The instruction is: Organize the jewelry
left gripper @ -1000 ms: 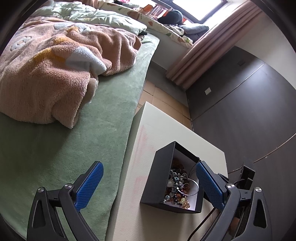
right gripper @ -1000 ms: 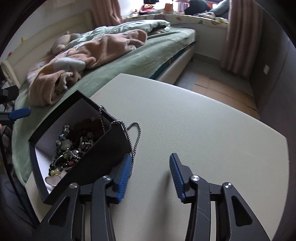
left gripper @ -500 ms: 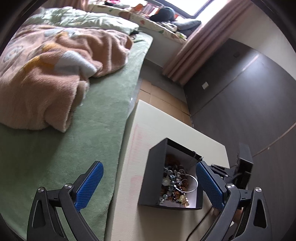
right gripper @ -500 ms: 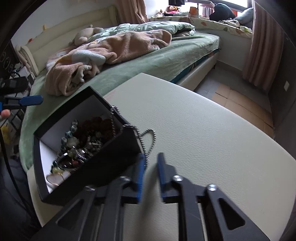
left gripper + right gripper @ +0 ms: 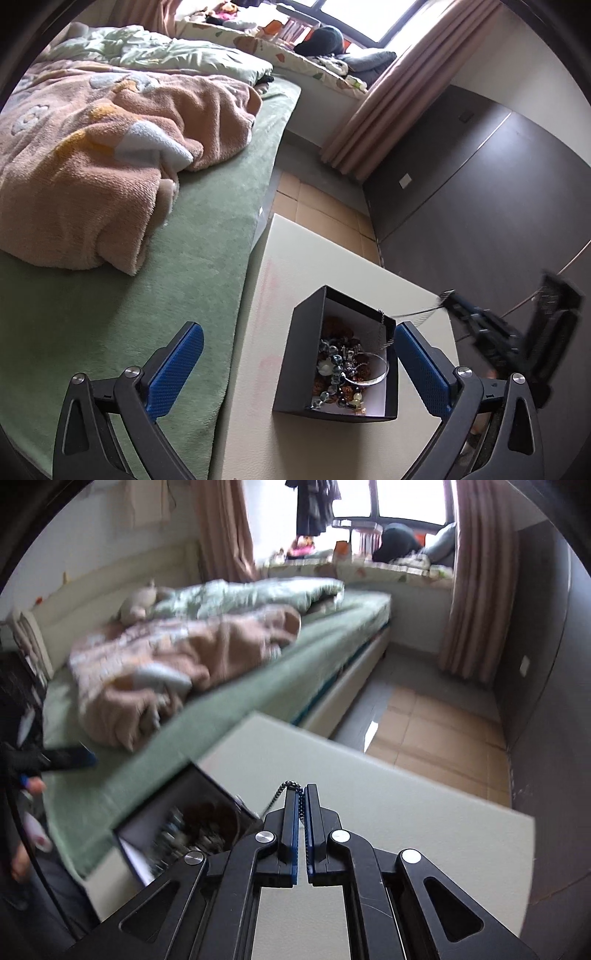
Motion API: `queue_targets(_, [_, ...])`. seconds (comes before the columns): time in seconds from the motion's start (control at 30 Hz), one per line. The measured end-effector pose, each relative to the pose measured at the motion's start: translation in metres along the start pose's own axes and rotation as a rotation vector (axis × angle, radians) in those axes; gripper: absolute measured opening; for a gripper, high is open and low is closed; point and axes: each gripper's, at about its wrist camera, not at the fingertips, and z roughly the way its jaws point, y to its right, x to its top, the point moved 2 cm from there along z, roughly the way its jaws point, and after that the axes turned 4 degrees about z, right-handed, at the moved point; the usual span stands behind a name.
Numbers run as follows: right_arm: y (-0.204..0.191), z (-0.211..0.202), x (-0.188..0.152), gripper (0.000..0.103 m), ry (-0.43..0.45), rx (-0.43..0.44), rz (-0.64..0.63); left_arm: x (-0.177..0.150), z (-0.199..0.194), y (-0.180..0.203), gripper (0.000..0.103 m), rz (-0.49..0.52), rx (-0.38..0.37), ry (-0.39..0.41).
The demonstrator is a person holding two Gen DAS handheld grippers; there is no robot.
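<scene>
One black box (image 5: 306,354): tangled beads | right fingers (image 5: 301,801) pinch chain (image 5: 413,314) | left fingers (image 5: 295,354) wide, empty

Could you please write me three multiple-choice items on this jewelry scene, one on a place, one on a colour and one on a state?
1. Where does the box stand?
A. on the bed
B. on the white table
C. on the floor

2. What colour are the pads on the left hand-held gripper?
A. blue
B. red
C. yellow

3. What is the state of the right hand-held gripper?
A. wide open over the box
B. shut on nothing
C. shut on the chain

Answers:
1 B: the box sits on the table next to the bed.
2 A: both pads are blue.
3 C: the chain is pinched between its closed pads and runs taut back to the box.
</scene>
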Motion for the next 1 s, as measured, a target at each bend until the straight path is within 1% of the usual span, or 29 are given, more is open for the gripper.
queue_targets(0.17, [-0.023, -0.036, 0.023, 0.004, 0.098, -0.012, -0.018, 0.002, -0.010, -0.002, 0.103, -0.008, -0.006, 0.016])
queue_targets(0.43, [-0.074, -0.096, 0.056, 0.004, 0.270, -0.040, -0.060, 0.002, -0.024, -0.001, 0.103, -0.019, -0.014, 0.034])
queue_targets(0.63, [-0.106, -0.145, 0.078, 0.004, 0.422, -0.049, -0.050, 0.002, -0.032, -0.003, 0.103, -0.040, -0.027, 0.046])
queue_targets(0.7, [-0.113, -0.159, 0.086, 0.004, 0.460, -0.052, -0.047, 0.002, -0.034, -0.004, 0.103, -0.048, -0.028, 0.050])
queue_targets(0.77, [-0.120, -0.171, 0.095, 0.004, 0.486, -0.033, -0.038, 0.002, -0.036, -0.008, 0.103, -0.064, -0.026, 0.054])
queue_targets(0.83, [-0.127, -0.173, 0.097, 0.004, 0.486, -0.021, -0.043, 0.003, -0.039, -0.013, 0.103, -0.088, -0.025, 0.062])
queue_targets(0.9, [-0.132, -0.166, 0.094, 0.004, 0.470, -0.033, -0.055, 0.003, -0.041, -0.017, 0.103, -0.103, -0.019, 0.071])
queue_targets(1.0, [-0.130, -0.150, 0.088, 0.004, 0.419, -0.037, -0.043, 0.004, -0.044, -0.019, 0.103, -0.107, -0.018, 0.075])
